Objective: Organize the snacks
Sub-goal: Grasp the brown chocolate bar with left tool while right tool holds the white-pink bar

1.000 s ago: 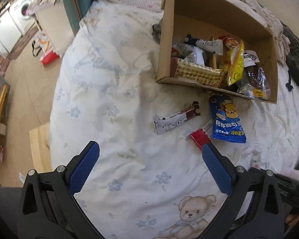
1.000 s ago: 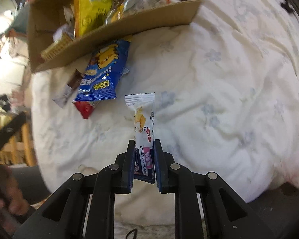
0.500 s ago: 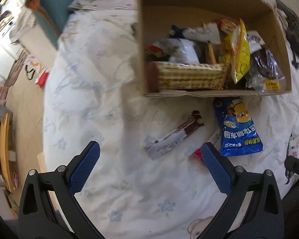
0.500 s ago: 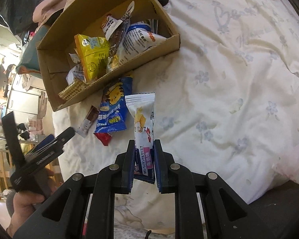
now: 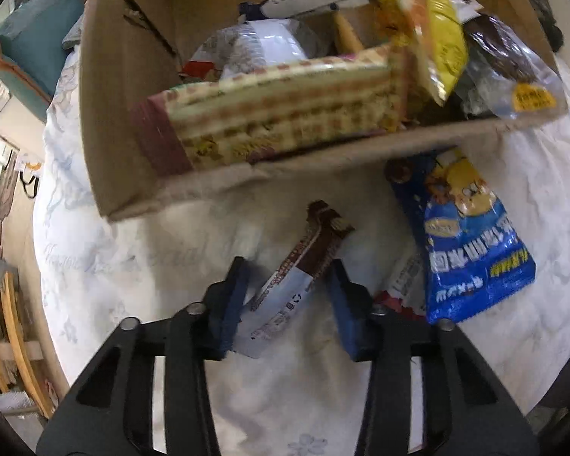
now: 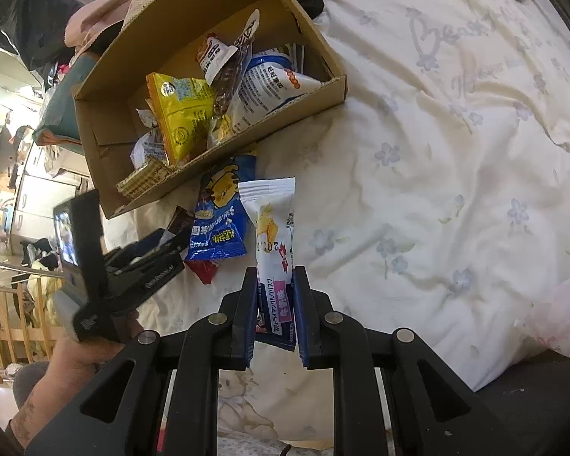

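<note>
Our left hand-held gripper (image 5: pixel 288 285) is closing around the chocolate bar (image 5: pixel 300 266) on the bed (image 6: pixel 437 152); our right hand-held gripper (image 6: pixel 273 292) pinches a white snack packet (image 6: pixel 271 235).

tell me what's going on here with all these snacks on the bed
A person is sorting snacks into a cardboard box on a bed, a gripper in each hand. The right gripper is shut on a white snack packet. The left gripper is closing around a brown and white chocolate bar beside a blue snack bag lying outside the box.
</note>
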